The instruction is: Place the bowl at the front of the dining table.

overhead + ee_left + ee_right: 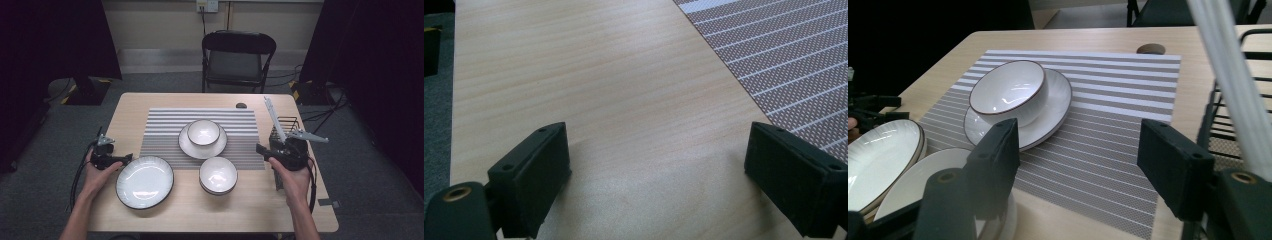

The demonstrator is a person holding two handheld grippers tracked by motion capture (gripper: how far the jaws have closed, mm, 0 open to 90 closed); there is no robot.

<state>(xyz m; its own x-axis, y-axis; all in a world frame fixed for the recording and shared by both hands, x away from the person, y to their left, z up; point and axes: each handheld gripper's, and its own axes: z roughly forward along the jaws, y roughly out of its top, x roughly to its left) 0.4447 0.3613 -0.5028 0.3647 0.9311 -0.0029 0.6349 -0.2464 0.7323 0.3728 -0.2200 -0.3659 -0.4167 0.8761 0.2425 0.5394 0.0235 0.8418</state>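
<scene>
Tongs, left (656, 165): jaws spread wide with nothing between them; they hover low over bare light-wood table (589, 75).
Tongs, right (1083, 145): jaws spread wide and empty, pointing across the table toward the left tongs.
Nearest to left tongs: large round white ceramic plate with a dark rim (145, 181), flat on the table just in front of the jaw tips; I cannot tell whether they touch it.
Nearest to right tongs: black wire dish rack (287, 125), close against the hand's outer side, with a white plate standing on edge (272, 114) in it and leaning.
Between the tongs: stack of white ceramic bowls (218, 175), just ahead of the right jaws and beside the large plate, at the near edge of the grey-and-white striped placemat (1128, 90).
Farther from both: white brown-rimmed bowl (1008, 92) sitting on a white side plate (1055, 102) at the mat's centre.
Farthest: black folding chair (237, 55) beyond the table.
Risk, rack: judged highest. A careless swing of the right hand could knock the rack and topple the leaning plate.
Risk, large plate: a flat, glazed rim offers little purchase; a shallow pinch may slip and drop it.
Risk, bowls: a sideways nudge from either jaw could shift the stack.
</scene>
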